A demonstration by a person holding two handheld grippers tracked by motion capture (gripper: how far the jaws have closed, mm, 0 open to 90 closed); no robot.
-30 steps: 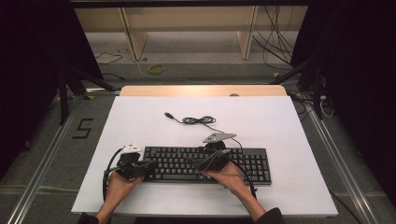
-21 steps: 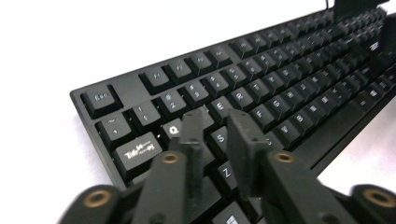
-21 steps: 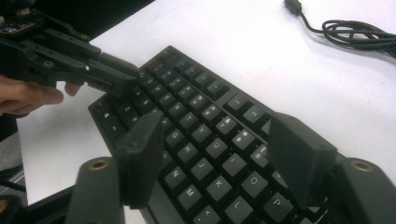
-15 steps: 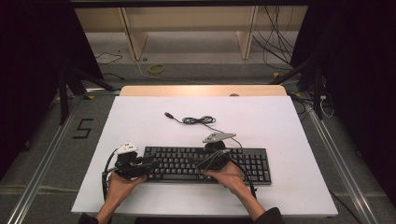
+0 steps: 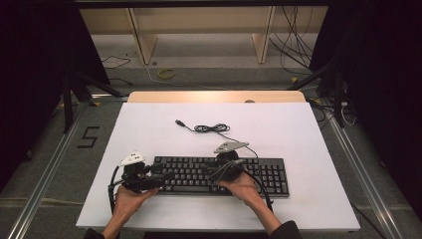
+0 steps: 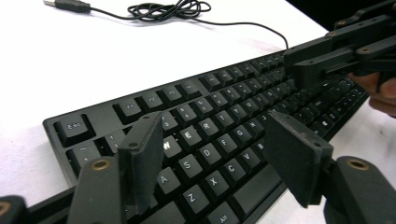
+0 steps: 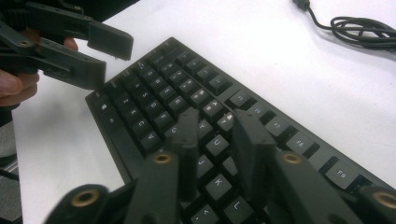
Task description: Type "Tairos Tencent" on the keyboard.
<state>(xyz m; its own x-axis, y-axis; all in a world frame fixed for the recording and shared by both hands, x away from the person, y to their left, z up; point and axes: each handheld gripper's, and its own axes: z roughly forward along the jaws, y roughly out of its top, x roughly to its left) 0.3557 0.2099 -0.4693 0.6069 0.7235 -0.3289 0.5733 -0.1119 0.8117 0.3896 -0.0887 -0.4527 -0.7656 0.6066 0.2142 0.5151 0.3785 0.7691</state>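
White counter (image 5: 149,129): black keyboard (image 5: 259,174) at near edge, its cable (image 5: 211,128) coiled behind. Left gripper (image 6: 215,158), jaws just opened wide, over left-hand letters. Right gripper (image 7: 217,140), jaws just narrowed, nothing between, over middle keys. Key-pressing apparently under way; end not evident.

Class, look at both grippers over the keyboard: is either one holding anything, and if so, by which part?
Nothing is held. The left gripper and the right gripper both hover with jaws apart above the keyboard, gripping no key or edge.
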